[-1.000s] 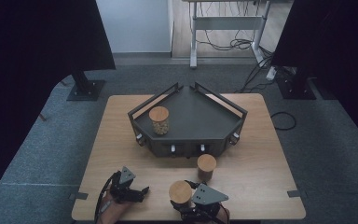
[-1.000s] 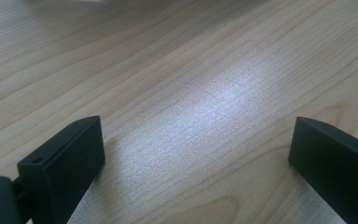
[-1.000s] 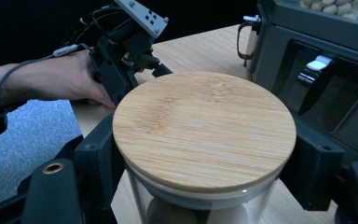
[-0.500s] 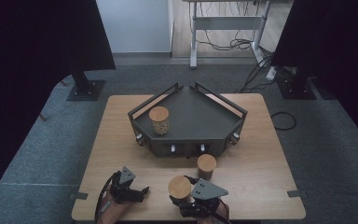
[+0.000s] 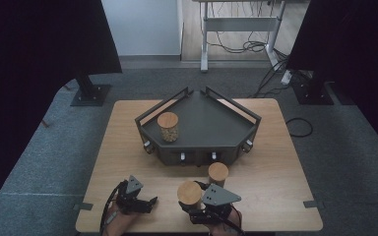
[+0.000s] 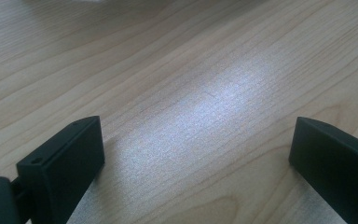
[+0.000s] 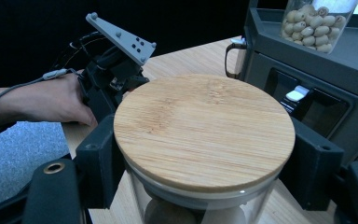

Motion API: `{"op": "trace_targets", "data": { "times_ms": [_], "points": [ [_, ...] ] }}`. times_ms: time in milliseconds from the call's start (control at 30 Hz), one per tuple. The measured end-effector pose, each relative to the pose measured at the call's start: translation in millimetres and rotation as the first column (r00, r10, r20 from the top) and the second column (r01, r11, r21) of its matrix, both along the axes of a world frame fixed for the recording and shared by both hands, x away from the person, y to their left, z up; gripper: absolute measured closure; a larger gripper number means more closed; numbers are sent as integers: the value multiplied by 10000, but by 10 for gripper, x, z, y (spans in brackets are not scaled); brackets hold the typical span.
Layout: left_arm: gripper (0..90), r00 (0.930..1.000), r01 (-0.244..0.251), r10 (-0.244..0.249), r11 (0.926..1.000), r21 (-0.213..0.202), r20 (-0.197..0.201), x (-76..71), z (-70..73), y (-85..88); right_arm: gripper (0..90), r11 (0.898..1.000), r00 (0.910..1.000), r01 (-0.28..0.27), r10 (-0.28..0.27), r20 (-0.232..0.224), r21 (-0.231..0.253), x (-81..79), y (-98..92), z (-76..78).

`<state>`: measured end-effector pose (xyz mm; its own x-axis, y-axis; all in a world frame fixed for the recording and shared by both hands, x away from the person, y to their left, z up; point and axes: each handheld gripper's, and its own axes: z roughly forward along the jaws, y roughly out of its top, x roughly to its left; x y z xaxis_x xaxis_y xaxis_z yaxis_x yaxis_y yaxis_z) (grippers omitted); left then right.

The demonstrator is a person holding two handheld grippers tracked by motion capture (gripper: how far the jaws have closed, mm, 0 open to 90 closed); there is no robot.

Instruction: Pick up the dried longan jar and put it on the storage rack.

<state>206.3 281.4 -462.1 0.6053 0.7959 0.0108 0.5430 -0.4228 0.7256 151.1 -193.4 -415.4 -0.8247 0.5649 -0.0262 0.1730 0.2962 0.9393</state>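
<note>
Right claw squeezed tight on a glass jar with a round wooden lid, one black jaw pressed on each side, just under the lid. Jar at the near edge of the worktop, close to the person. Second jar with a wooden lid just beside it, right in front of the dark tray. Third jar standing up on the tray, full of pale round bits. Left claw wide apart, low over bare wood, holding nothing.
</note>
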Motion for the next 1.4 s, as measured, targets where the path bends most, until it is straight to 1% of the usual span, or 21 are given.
{"op": "trace_targets", "data": {
  "times_ms": [367, 767, 1167, 1400],
  "points": [
    [24, 10000, -12, 12, 10000, 12, -9, 1, 1, -2, 248, 10000, 9999, -21, 22, -119, 4, 38, 12, -4],
    [24, 10000, -10, 10, 10000, 12, -10, 1, 1, -2, 248, 10000, 10000, 5, -5, -31, 94, 61, 24, 34],
    [24, 10000, -3, 3, 10000, 15, -11, 2, 2, -1, 248, 9997, 9997, 212, -214, 102, 156, 103, 10, 110],
    [24, 10000, -5, 5, 10000, 7, -6, 1, 1, 0, 248, 9988, 9989, 438, -441, 141, 209, 145, -12, 138]
  ]
}}
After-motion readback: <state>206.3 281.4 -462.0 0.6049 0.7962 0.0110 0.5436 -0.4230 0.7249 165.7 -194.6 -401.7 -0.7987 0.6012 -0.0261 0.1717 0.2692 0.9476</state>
